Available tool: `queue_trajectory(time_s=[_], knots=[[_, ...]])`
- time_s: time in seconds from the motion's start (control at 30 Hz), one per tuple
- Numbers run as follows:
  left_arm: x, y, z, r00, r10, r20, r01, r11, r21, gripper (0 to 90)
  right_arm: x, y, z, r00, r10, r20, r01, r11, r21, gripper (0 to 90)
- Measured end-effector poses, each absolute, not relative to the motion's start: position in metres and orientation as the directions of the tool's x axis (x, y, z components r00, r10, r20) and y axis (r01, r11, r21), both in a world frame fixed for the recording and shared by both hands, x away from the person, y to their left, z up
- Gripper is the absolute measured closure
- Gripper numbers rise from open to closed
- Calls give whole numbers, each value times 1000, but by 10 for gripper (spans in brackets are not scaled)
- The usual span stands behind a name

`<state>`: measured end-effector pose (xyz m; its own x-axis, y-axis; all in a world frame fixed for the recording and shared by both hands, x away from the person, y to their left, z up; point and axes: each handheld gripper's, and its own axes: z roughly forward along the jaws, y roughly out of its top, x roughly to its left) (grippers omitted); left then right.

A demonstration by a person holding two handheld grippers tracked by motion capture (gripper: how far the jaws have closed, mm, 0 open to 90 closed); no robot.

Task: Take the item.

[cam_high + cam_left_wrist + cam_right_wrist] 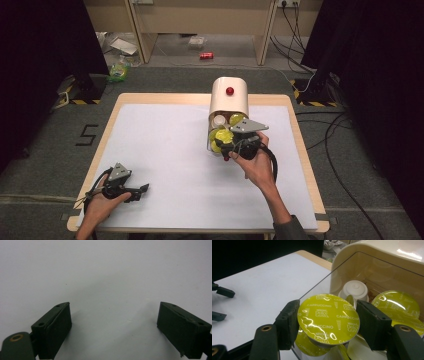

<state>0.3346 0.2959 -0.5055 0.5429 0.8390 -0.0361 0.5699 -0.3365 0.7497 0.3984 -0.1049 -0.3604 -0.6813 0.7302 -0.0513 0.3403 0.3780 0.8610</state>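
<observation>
While the right tongs [325,322] pinch a yellow-green coffee capsule [328,318] by its rim at the mouth of the cream box [229,97], the step in hand looks like drawing that capsule out onto the counter [170,150]. To do it well, I would keep the pads level on opposite edges of the foil lid, pull straight back toward six o'clock, and lift a little first so the capsule clears the clear front panel [319,287] and the other capsules [395,303] lying at three o'clock of it. A white capsule [353,290] sits just behind, at twelve o'clock.

From above, the box stands at the far middle of the counter with a red knob [229,91] on top, and the left tongs [142,191] rest near the seven o'clock corner. Their own view shows them spread wide over bare white counter, holding nothing. Lid lettering reads in the right gripper view
</observation>
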Motion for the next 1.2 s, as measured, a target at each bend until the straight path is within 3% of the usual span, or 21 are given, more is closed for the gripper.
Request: queue_trajectory(time_s=[0.7,1.2], knots=[[335,296,-506,543,839,-36,570,-336,750,115,383,-134,-347,-670,742,-26,335,334,881,383],[335,296,-506,543,839,-36,570,-336,750,116,368,-182,-342,-606,795,-28,341,292,893,383]])
